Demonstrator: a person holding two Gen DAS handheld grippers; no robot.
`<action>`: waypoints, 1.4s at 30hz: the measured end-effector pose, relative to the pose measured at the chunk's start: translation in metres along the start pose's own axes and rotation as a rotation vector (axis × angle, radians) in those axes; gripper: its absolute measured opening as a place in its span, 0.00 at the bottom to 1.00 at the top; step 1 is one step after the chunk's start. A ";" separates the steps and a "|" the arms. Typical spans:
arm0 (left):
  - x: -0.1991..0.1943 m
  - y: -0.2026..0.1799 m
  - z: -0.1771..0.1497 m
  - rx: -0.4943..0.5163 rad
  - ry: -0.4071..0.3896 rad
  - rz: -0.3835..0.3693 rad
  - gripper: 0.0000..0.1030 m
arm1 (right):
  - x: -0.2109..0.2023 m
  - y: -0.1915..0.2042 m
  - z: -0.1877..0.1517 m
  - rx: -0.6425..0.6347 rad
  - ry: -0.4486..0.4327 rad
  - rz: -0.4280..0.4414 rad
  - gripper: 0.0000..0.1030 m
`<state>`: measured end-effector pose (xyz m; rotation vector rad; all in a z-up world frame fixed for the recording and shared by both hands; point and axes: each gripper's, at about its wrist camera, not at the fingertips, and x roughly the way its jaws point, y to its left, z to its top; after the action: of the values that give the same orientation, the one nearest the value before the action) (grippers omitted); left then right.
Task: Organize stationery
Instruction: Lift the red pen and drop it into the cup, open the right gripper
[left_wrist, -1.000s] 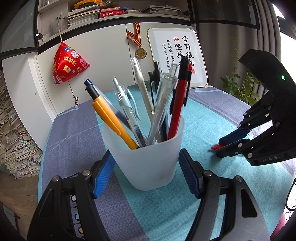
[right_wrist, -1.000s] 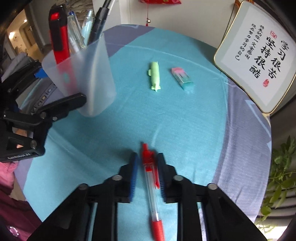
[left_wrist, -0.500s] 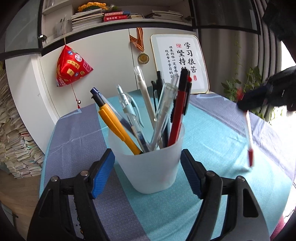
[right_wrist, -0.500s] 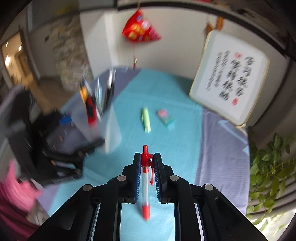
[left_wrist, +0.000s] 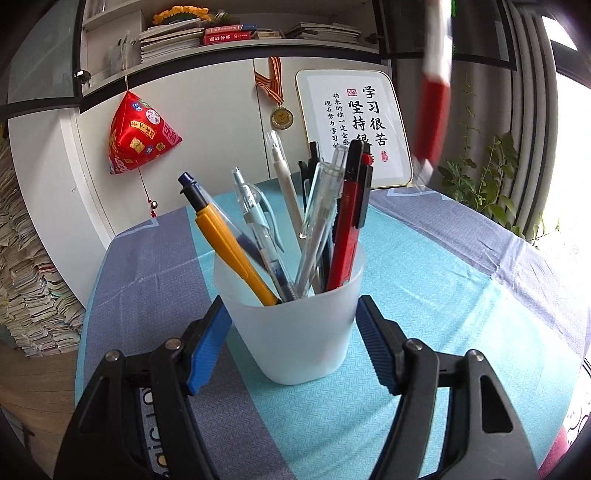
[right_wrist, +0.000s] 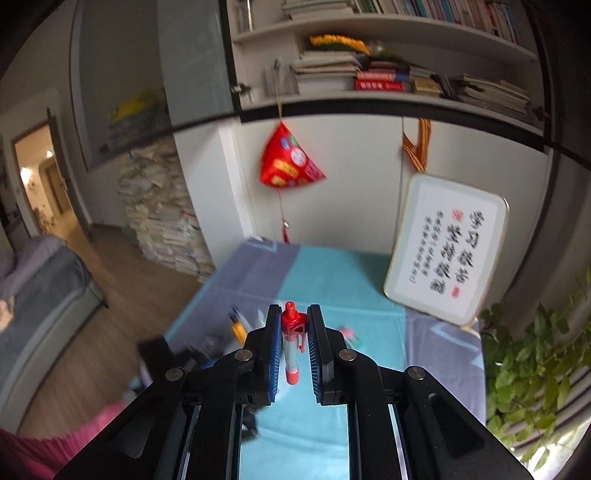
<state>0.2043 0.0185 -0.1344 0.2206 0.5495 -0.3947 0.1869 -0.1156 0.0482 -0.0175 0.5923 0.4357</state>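
Red pen (right_wrist: 291, 347) between right tool (right_wrist: 292, 345) pads

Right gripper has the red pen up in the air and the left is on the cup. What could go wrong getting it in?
The frosted cup is already crowded with pens leaning outward, so the red pen may catch on their tops. The right gripper pinches it near the clip end only, so it could pivot or slip. A snagged pen could tip the cup if the left gripper holds loosely.

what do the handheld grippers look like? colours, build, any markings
Both alike: the left gripper and right gripper have matte black linkage frames with silver pivot bolts and blue ribbed pads on the jaws. Partial white lettering shows under the left one, unreadable. No cables visible.
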 end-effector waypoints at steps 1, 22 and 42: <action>0.000 0.000 0.000 0.000 0.000 0.000 0.66 | 0.000 0.003 0.004 -0.003 -0.005 0.014 0.14; 0.000 -0.001 -0.001 -0.004 0.001 -0.003 0.66 | 0.081 0.028 -0.017 -0.069 0.159 0.098 0.14; 0.001 -0.001 -0.003 -0.001 0.005 -0.002 0.67 | 0.086 0.032 -0.029 -0.096 0.194 0.071 0.14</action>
<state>0.2034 0.0186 -0.1378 0.2202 0.5551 -0.3961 0.2226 -0.0565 -0.0194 -0.1314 0.7642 0.5353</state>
